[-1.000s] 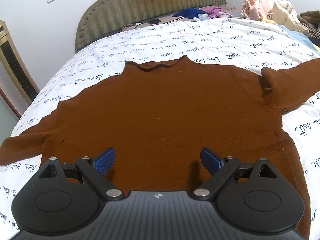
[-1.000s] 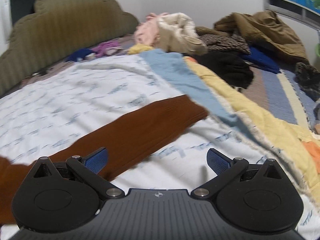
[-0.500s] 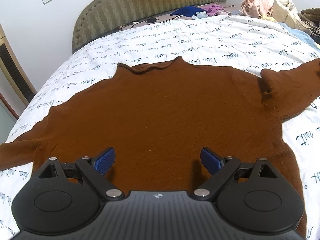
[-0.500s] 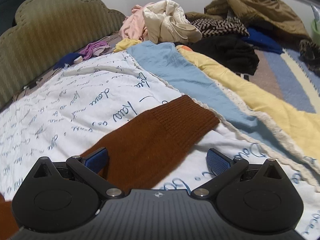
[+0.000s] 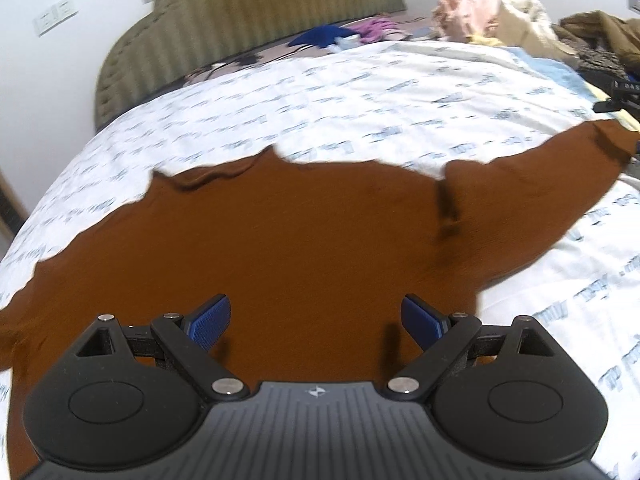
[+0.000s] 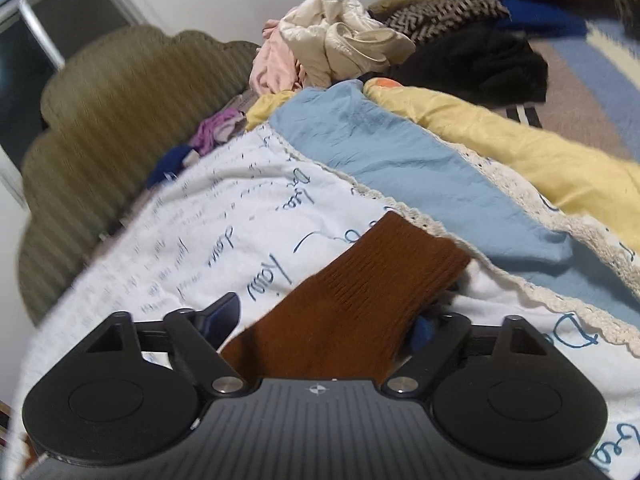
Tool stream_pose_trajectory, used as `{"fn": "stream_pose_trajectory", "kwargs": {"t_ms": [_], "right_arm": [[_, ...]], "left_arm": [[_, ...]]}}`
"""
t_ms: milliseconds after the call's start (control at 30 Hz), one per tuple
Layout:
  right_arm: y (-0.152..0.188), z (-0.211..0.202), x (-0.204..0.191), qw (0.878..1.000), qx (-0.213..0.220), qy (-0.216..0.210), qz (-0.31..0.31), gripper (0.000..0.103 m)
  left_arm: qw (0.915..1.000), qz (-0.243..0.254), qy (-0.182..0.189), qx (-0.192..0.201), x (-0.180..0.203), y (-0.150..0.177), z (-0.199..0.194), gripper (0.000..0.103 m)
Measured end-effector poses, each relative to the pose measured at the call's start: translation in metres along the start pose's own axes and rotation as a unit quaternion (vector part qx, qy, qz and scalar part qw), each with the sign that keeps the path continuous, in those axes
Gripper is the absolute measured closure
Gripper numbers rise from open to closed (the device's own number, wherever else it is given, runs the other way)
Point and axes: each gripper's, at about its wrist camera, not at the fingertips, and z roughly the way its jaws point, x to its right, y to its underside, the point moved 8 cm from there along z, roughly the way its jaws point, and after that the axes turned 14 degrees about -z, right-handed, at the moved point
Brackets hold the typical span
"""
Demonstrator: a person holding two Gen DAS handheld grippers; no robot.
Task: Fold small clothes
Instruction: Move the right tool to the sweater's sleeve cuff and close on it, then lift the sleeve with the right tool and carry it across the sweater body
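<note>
A brown knit sweater (image 5: 304,240) lies spread flat on the white lettered bed sheet (image 5: 360,92), neck toward the headboard. My left gripper (image 5: 316,320) is open and empty, just above the sweater's lower body. In the right wrist view the sweater's right sleeve cuff (image 6: 380,280) lies between the fingers of my right gripper (image 6: 324,320). The jaws stand wide apart around the sleeve and the right fingertip is partly hidden under the cuff. The same sleeve (image 5: 560,184) reaches to the right edge of the left wrist view.
A padded olive headboard (image 5: 260,12) stands at the far end. A pile of unfolded clothes (image 6: 352,40) sits at the back right, with dark garments (image 6: 480,60) beside it. Blue (image 6: 400,152) and yellow (image 6: 520,148) blanket layers lie right of the sleeve.
My right gripper has moved forward and down onto the sleeve cuff, which now sits between its fingers. The left gripper has shifted slightly over the sweater body, still open.
</note>
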Motion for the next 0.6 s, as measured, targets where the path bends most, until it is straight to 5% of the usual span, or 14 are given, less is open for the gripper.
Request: {"fn": "stream_pose_trajectory", "kwargs": {"t_ms": [367,400,467,500,533,600], "right_arm": [[-0.001,-0.019,0.018,0.994,0.007,-0.072,0.08,0.03],[-0.001,-0.02,0.019,0.995,0.007,-0.069,0.077,0.034],[0.0,-0.022,0.02,0.995,0.011,-0.064,0.076,0.058],[0.002,-0.022,0.023,0.995,0.009,-0.06,0.08,0.079],[0.004,-0.02,0.024,0.995,0.002,-0.057,0.083,0.09],[0.008,-0.018,0.027,0.995,-0.001,-0.051,0.082,0.09]], "left_arm": [[0.9965,0.049,0.067,0.011,0.087,-0.008,0.008,0.01],[0.996,0.055,0.069,0.009,0.095,-0.006,0.009,0.01],[0.9951,0.065,0.074,0.005,0.108,-0.001,0.011,0.01],[0.9947,0.068,0.077,0.004,0.113,0.001,0.012,0.01],[0.9944,0.071,0.078,0.003,0.117,0.003,0.014,0.01],[0.9944,0.073,0.076,-0.002,0.123,0.006,0.018,0.01]]}}
